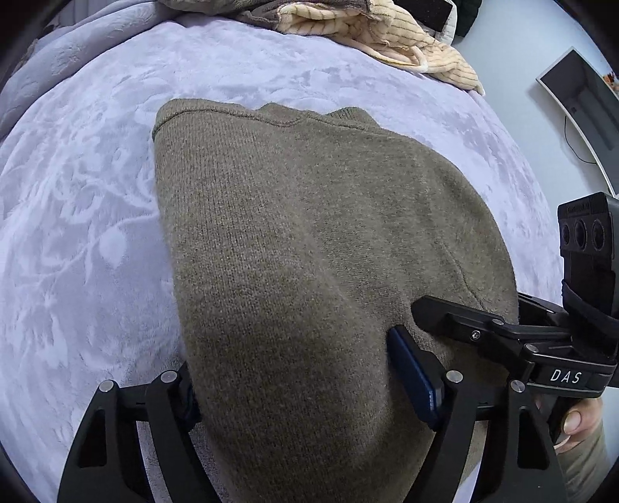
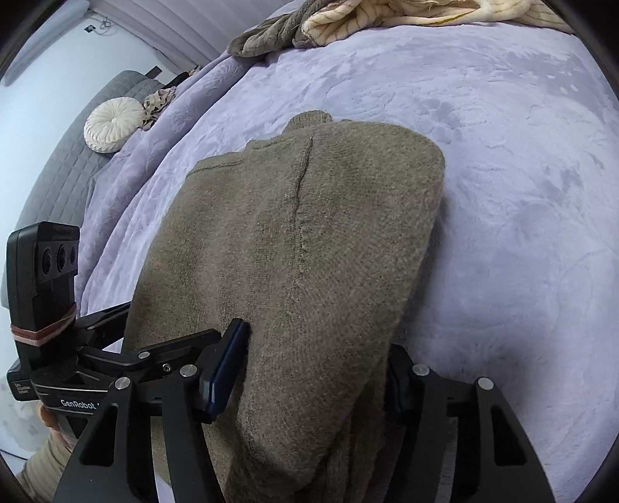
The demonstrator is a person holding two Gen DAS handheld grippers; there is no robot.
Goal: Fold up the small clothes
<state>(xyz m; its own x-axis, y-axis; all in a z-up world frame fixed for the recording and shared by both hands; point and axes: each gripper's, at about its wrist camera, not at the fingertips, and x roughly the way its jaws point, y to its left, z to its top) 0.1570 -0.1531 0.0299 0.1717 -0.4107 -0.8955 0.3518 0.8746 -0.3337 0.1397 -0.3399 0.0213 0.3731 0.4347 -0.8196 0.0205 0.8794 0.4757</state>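
A brown-olive knit sweater (image 1: pixel 309 232) lies on a lavender bedspread (image 1: pixel 77 232), its neckline at the far end. It also shows in the right wrist view (image 2: pixel 309 251), with a seam running down its middle. My left gripper (image 1: pixel 294 390) has its near hem bunched between the two fingers; the right blue pad (image 1: pixel 414 375) shows, the left one is hidden by cloth. My right gripper (image 2: pixel 313 371) holds the same hem beside it, with the sweater between its fingers and its left blue pad (image 2: pixel 224 371) visible. The two grippers are close side by side.
A cream ribbed garment (image 1: pixel 387 35) and a grey-brown cloth (image 2: pixel 267 38) lie at the bed's far end. A round white cushion (image 2: pixel 112 124) sits on a grey quilted surface at the left. A monitor-like panel (image 1: pixel 580 112) stands off the bed's right side.
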